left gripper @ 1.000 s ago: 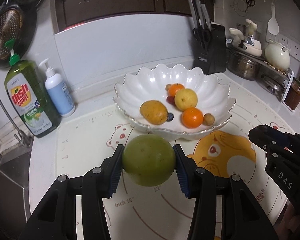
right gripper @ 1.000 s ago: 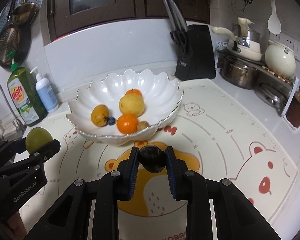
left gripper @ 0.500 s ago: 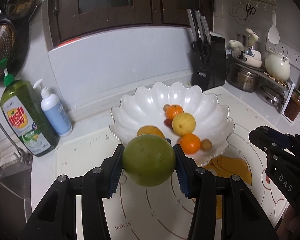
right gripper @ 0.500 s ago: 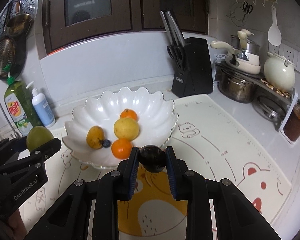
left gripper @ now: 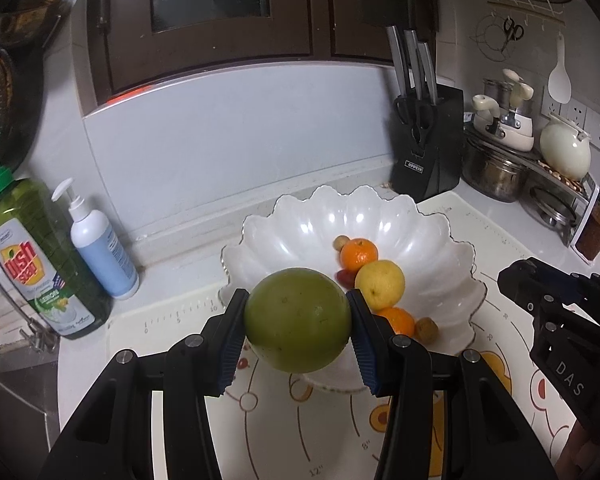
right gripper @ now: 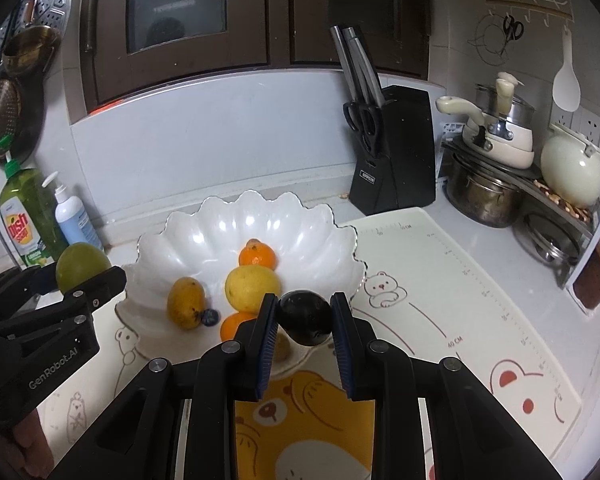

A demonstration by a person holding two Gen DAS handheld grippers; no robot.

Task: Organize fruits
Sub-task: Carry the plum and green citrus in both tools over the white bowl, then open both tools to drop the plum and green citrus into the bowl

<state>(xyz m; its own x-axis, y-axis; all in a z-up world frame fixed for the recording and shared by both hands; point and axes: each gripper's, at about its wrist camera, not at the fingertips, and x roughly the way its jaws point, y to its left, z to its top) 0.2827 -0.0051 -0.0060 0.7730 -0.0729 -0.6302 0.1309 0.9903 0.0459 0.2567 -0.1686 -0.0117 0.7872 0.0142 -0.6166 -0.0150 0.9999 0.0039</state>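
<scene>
My left gripper (left gripper: pixel 298 320) is shut on a large green fruit (left gripper: pixel 298 320), held in the air at the near left rim of the white scalloped bowl (left gripper: pixel 300 224). My right gripper (right gripper: pixel 305 318) is shut on a small dark plum (right gripper: pixel 306 317), held above the bowl's near right rim (right gripper: pixel 352 248). The bowl holds two oranges (right gripper: pixel 258 256), a yellow fruit (right gripper: pixel 252 286), a mango (right gripper: pixel 186 302), a blueberry (right gripper: pixel 209 317) and small brown fruits (left gripper: pixel 427 329). The green fruit also shows in the right wrist view (right gripper: pixel 82 266).
Green dish soap (left gripper: pixel 32 264) and a white pump bottle (left gripper: pixel 100 252) stand at the back left, next to the sink. A black knife block (right gripper: pixel 392 152) stands behind the bowl. Pots, a kettle (right gripper: pixel 572 172) and a jar (right gripper: pixel 598 276) are at the right. A bear-print mat (right gripper: pixel 440 280) covers the counter.
Both grippers have risen and moved forward toward the bowl with their fruits still held. The bowl now lies lower and nearer in both views.
</scene>
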